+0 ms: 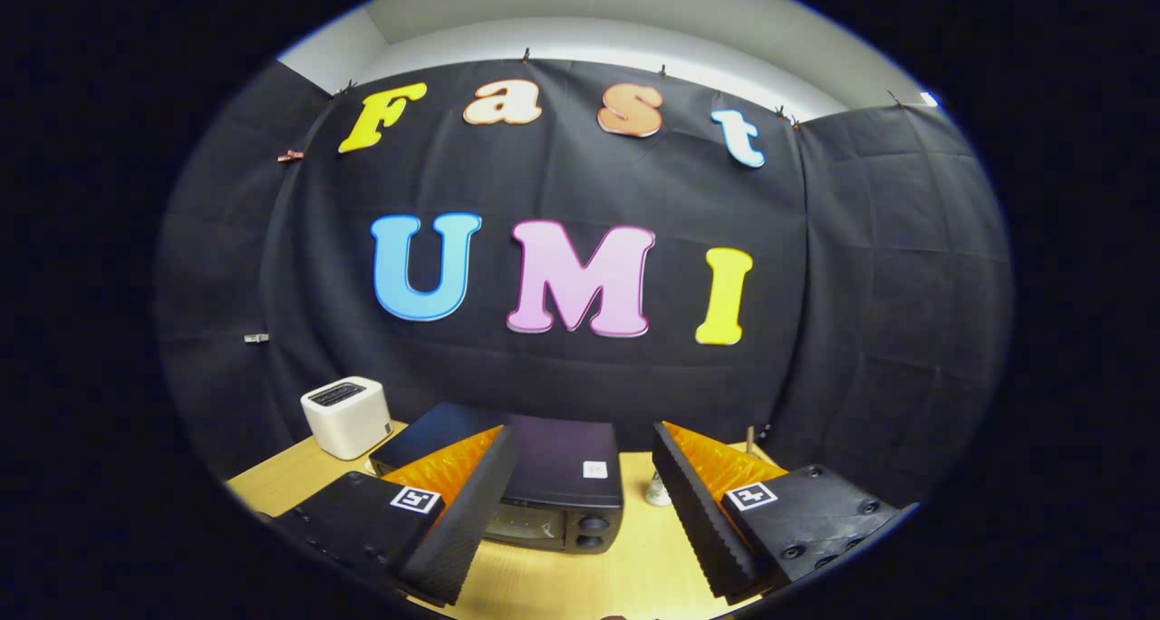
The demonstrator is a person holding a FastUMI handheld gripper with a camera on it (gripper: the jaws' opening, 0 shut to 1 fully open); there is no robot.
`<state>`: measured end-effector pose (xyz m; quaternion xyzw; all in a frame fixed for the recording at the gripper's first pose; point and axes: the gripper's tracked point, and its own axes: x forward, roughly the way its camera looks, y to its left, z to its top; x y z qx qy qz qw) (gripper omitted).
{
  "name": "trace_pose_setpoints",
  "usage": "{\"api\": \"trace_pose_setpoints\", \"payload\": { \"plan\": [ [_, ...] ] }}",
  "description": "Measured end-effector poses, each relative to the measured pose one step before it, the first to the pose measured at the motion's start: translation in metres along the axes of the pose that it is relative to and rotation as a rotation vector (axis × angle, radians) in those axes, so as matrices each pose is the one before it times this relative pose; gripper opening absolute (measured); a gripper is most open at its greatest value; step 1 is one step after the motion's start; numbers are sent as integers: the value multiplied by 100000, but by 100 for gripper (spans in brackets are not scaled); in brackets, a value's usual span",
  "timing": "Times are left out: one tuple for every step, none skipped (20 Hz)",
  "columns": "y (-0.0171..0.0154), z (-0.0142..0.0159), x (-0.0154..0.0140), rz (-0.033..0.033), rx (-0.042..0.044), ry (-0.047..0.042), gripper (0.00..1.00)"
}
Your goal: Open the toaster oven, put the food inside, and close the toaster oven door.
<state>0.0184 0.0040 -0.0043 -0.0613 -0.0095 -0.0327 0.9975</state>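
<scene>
Gripper: the gripper [580,502] hangs above the table, held high and pointing forward toward the back wall, tipped only a little downward, so most of what lies ahead of it is cloth wall and only a strip of tabletop.
Fingers: the two fingers [462,511] stand wide apart, with nothing between them but air and bare wood; they touch nothing.
Toaster oven: the dark toaster oven [566,475] sits on the table just ahead of the fingers, nearer the left finger, which covers its left part. Its flat top faces up toward the gripper, and its front with two round knobs [591,529] at the right end peeks out in the gap between the fingers. The door looks closed, though little of the glass front shows.
Toaster: a small white toaster [346,416] with a slot in its top stands beyond the left finger, off to the left of the oven and close to the wall.
Small object: something small and pale [659,491] stands just to the right of the oven, close by the right finger; I cannot tell what it is.
Table: a light wooden table [616,566] carries everything.
Wall: black cloth [870,285] hangs all around behind the table.
</scene>
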Motion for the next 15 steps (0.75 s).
{"api": "trace_pose_setpoints", "payload": {
  "plan": [
    [-1007, 525, -681, -1043, 1187, -1676, 98],
    [-688, -6, -691, -603, 1273, -102, 98],
    [-762, -307, -891, -341, 443, 1013, 98],
    [-947, -513, -827, -682, -794, 1548, 98],
    [-1061, -576, -1136, -1608, -1187, 1570, 98],
    [-919, -348, -898, -1335, -873, 810, 98],
    [-803, -266, -957, -1077, -319, 134, 98],
    [-771, -419, -741, -1031, 99, 521, 98],
    [-632, -467, -954, -879, 307, 981, 98],
    [-658, -542, -940, -966, 100, 1257, 98],
    [-559, -295, -989, -727, 141, 725, 98],
    [-371, -33, -534, -423, -213, -114, 98],
    [-380, 215, -468, -993, -690, -687, 98],
    [-324, 248, -283, -735, -581, -747, 98],
    [-10, 322, -213, -167, 161, -560, 98]
  ]
}}
